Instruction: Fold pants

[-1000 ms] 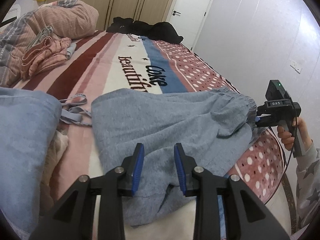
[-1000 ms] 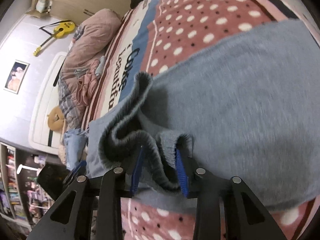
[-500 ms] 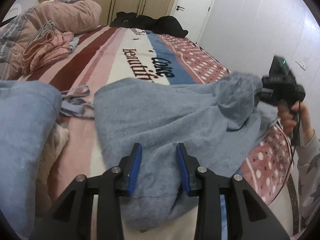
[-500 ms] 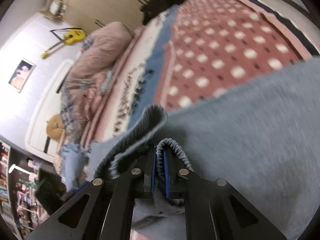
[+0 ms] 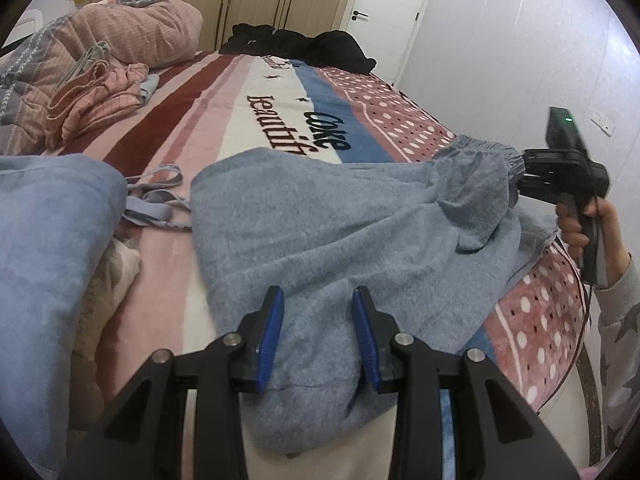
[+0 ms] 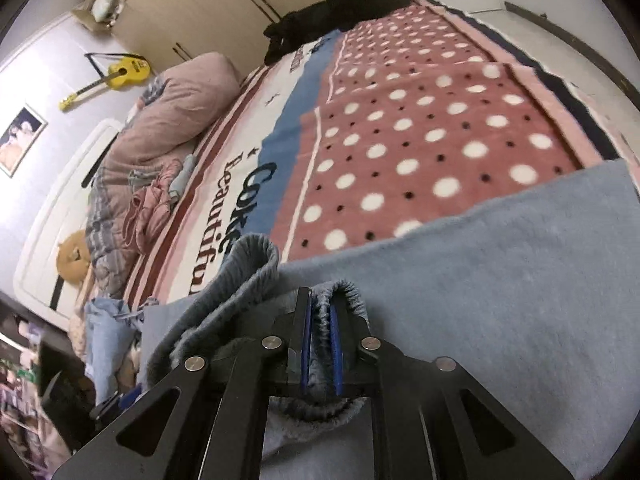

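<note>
Grey-blue fleece pants (image 5: 332,220) lie rumpled across the patterned blanket (image 5: 248,128). One right gripper (image 6: 320,328) pinches their elastic waistband (image 6: 344,290), lifted at 3 o'clock in the left view. One left gripper (image 5: 318,324), fingers spread, straddles the fabric; only the right view shows a yellow guitar (image 6: 116,76).

Grey-blue fleece pants (image 5: 320,232) spread on bed, elastic waistband lifted, bunched

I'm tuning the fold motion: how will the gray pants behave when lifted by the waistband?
Probably floppy: the gray pants sag and crease below the waistband pinched by the right gripper. The fleecy cloth likely drags on the blanket rather than sliding.
</note>
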Available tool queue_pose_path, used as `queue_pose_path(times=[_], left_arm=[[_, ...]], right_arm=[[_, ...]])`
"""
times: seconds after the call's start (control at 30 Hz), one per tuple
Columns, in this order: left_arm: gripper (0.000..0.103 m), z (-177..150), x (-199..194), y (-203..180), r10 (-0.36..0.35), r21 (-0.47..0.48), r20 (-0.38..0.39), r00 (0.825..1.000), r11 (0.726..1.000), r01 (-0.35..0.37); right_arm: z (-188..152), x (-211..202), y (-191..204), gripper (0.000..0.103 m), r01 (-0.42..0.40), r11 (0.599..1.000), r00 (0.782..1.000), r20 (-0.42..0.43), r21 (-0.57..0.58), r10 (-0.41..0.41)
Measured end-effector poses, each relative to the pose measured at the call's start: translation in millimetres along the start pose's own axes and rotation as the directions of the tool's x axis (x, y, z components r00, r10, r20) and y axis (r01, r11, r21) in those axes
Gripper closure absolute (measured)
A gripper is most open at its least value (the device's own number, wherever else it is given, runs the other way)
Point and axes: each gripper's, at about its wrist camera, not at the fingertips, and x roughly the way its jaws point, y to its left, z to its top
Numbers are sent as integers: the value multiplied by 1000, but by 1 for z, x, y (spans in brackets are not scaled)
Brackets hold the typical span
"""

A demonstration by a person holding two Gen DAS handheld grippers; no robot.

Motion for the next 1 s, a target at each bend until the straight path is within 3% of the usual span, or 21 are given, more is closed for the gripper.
queue_pose_path(times=[0.07,0.2,0.27,0.33,0.4,0.47,0.57,0.73,0.77,0.8,0.83,0.87,0.9,1.0], left_arm=[[71,0,0,0,1,0,0,1000,1000,-1],[71,0,-1,0,4,-1,1,1000,1000,-4],[71,0,-1,0,2,-3,0,1000,1000,-2],[71,-1,-2,0,-1,-5,0,1000,1000,1],[71,-1,-2,0,-3,-6,0,1000,1000,3],[71,-1,-2,0,-2,-5,0,1000,1000,2],[69,-1,-2,0,-3,-8,2,1000,1000,3],[69,-1,-3,0,2,1,-3,1000,1000,-2],[69,-1,-3,0,2,1,-4,1000,1000,-2],[69,-1,-4,0,1,2,-5,1000,1000,-1],[69,-1,-4,1,0,2,-6,1000,1000,0],[69,-2,-4,1,-3,3,-6,1000,1000,3],[69,-3,-4,1,-6,3,-6,1000,1000,6],[69,-5,-3,2,-13,2,-6,1000,1000,13]], right_arm=[[-6,-12,6,71,-19,999,1000,4,-47,19],[-22,-40,21,65,-8,989,999,36,-150,14],[-23,-48,20,42,-4,987,999,49,-162,12],[-20,-58,13,42,-15,988,999,49,-153,23],[-18,-68,12,41,-73,978,995,51,-195,85],[-20,-64,18,39,-128,957,992,-27,-259,125],[-31,-46,34,29,-103,919,993,-89,-381,75],[-42,-5,51,29,-127,870,986,-157,-477,58],[-43,1,51,37,-144,868,982,-176,-475,66],[-44,8,53,56,-177,864,973,-219,-472,79],[-46,11,53,66,-204,860,963,-255,-467,89],[-47,12,52,86,-227,857,954,-282,-462,101],[-50,10,48,97,-253,855,943,-312,-452,114],[-55,-4,30,100,-280,870,930,-341,-406,140]])
